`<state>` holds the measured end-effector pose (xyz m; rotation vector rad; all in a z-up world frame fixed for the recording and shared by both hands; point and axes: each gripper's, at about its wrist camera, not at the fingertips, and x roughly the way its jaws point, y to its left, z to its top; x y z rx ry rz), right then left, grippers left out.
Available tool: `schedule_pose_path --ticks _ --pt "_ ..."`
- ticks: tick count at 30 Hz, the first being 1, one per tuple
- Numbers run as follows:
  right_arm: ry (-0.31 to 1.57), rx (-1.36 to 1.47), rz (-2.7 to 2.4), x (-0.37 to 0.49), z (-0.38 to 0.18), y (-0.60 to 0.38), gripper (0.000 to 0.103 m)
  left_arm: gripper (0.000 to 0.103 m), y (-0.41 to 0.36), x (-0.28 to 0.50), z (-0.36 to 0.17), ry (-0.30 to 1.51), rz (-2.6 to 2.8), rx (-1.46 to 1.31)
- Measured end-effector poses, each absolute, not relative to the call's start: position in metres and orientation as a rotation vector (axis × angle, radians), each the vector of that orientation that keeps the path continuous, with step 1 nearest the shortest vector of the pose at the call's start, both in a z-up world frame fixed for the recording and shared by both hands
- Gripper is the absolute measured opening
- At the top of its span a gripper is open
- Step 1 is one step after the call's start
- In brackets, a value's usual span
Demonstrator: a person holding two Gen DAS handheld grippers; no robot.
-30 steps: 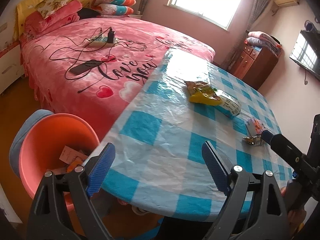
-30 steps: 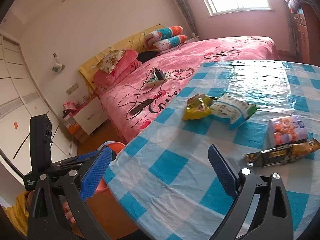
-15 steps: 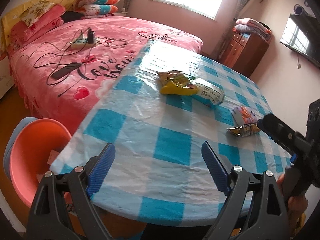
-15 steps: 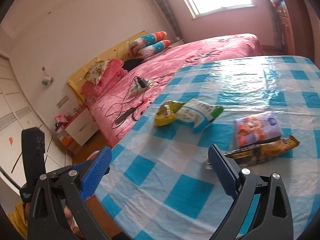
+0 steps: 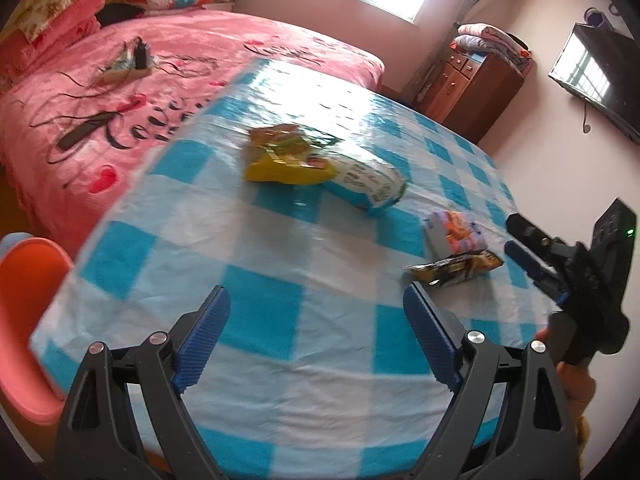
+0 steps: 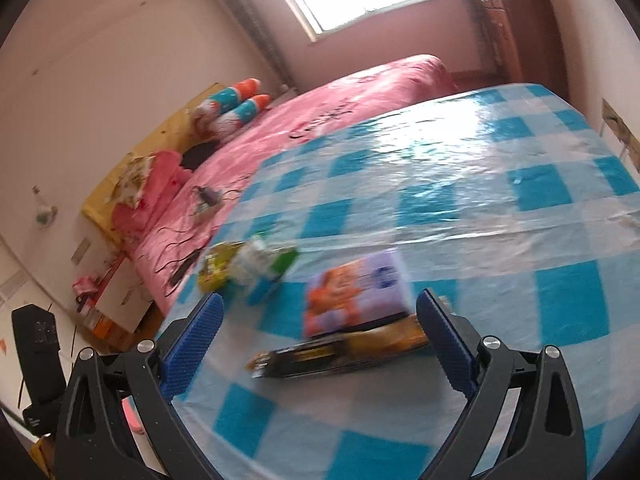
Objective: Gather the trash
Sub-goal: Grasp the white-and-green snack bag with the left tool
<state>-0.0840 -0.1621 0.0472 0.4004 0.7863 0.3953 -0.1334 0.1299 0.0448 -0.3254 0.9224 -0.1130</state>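
Four pieces of trash are lying on the blue-and-white checked tablecloth (image 5: pixel 304 320): a yellow snack bag (image 5: pixel 286 156) overlapping a white-and-green packet (image 5: pixel 370 184), and nearer the right edge a small purple tissue pack (image 5: pixel 456 232) touching a dark gold-ended wrapper (image 5: pixel 454 268). The left gripper (image 5: pixel 316 334) is hovering over the near end of the table with its jaws standing wide and nothing between them. The right gripper (image 6: pixel 320 344) is also spreading its jaws wide, with the wrapper (image 6: pixel 340 354) lying between its blue pads (image 6: pixel 192 344) but not pressed by them; the wrapper's right end is sitting just beside the right pad, and contact is hard to judge through the motion blur. The tissue pack (image 6: pixel 356 292) is showing just beyond it, its print smeared. An orange bin (image 5: pixel 28 320) is standing at the table's left corner, cut off by the frame edge, its contents out of sight. Behind, a pink bed (image 5: pixel 168 60) is carrying cables and a power strip (image 5: pixel 128 62).
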Motion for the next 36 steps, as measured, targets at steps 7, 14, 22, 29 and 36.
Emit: schedule_pose_path --ticks 7,14,22,29,36 --pt "0.836 0.424 0.353 -0.071 0.034 -0.193 0.096 0.089 0.102 -0.096 0.043 0.951 -0.167 -0.415" --pt "0.855 0.372 0.358 -0.068 0.03 -0.198 0.096 0.089 0.08 -0.045 0.04 0.956 -0.128 -0.473" --pt "0.89 0.358 0.406 -0.066 0.022 -0.192 0.096 0.089 0.075 -0.007 0.027 0.989 -0.018 -0.478" --pt "0.897 0.35 0.436 -0.063 0.019 -0.185 0.096 0.089 0.069 0.012 0.02 0.994 0.047 -0.464" --pt "0.902 0.317 0.47 -0.065 0.019 -0.175 0.096 0.08 0.06 0.019 0.019 1.002 0.111 -0.368"
